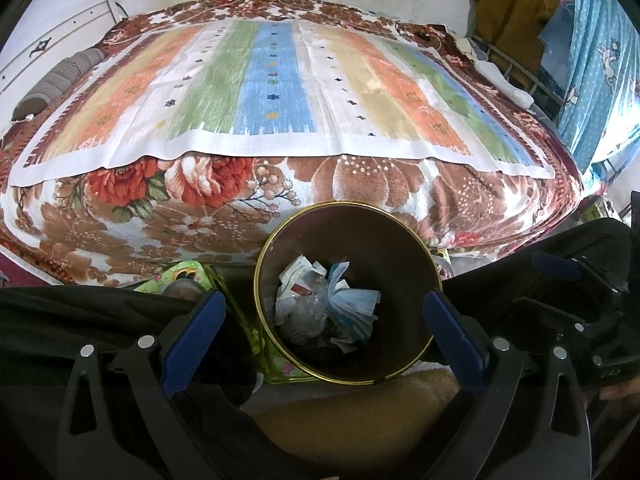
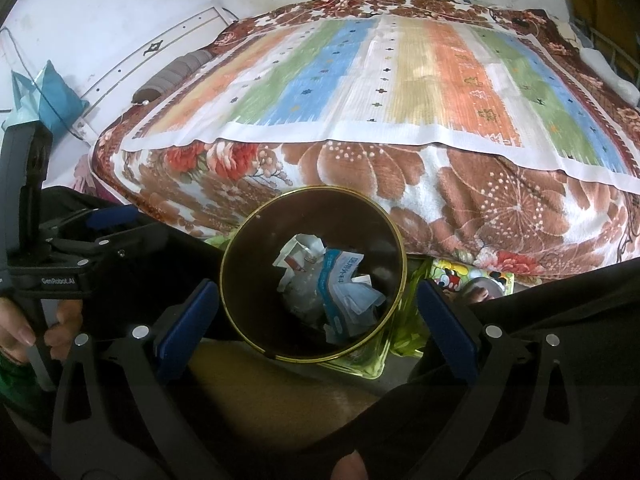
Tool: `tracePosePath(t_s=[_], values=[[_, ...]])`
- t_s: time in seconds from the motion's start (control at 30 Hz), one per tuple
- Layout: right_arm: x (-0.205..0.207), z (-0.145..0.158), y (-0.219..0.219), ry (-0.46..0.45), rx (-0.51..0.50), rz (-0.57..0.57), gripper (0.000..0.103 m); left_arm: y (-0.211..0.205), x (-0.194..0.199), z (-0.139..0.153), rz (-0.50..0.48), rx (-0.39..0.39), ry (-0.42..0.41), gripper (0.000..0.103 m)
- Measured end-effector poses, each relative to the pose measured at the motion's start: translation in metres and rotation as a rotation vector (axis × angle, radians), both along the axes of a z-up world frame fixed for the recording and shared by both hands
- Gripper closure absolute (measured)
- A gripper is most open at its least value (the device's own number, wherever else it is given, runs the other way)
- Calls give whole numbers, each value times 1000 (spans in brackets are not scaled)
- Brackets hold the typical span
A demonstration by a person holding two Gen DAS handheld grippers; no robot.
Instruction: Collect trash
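A round dark bin with a gold rim (image 1: 412, 240) (image 2: 236, 240) stands on the floor at the foot of the bed. Crumpled trash (image 1: 328, 300) (image 2: 332, 292) lies in it: white paper, clear plastic and a blue-and-white packet. My left gripper (image 1: 324, 320) hangs open above the bin, its blue pads (image 1: 192, 332) on either side of the rim, nothing between them. My right gripper (image 2: 316, 312) is open as well, straddling the same bin from above, empty. In the right wrist view the left gripper's body (image 2: 60, 256) shows at the left, held by a hand.
A bed (image 1: 280, 92) with a striped cloth over a floral blanket fills the background. A green patterned box (image 1: 188, 276) (image 2: 472, 276) sits under the bed edge beside the bin. Black trouser legs (image 1: 80, 320) flank the bin. A metal rack with blue fabric (image 1: 592, 60) stands far right.
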State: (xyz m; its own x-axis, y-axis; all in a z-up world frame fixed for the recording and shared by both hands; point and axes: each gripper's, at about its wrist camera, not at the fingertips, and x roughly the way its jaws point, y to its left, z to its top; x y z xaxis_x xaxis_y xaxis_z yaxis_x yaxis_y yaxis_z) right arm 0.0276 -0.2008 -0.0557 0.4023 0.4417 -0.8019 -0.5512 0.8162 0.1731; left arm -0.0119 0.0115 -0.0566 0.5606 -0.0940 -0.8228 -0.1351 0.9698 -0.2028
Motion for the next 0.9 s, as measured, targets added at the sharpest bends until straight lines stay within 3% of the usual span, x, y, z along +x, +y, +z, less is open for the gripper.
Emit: tracePosePath(t_s=[0.9], values=[[0,0,1,1,-3,0,9,5,-1,-5,6,18,18,6]])
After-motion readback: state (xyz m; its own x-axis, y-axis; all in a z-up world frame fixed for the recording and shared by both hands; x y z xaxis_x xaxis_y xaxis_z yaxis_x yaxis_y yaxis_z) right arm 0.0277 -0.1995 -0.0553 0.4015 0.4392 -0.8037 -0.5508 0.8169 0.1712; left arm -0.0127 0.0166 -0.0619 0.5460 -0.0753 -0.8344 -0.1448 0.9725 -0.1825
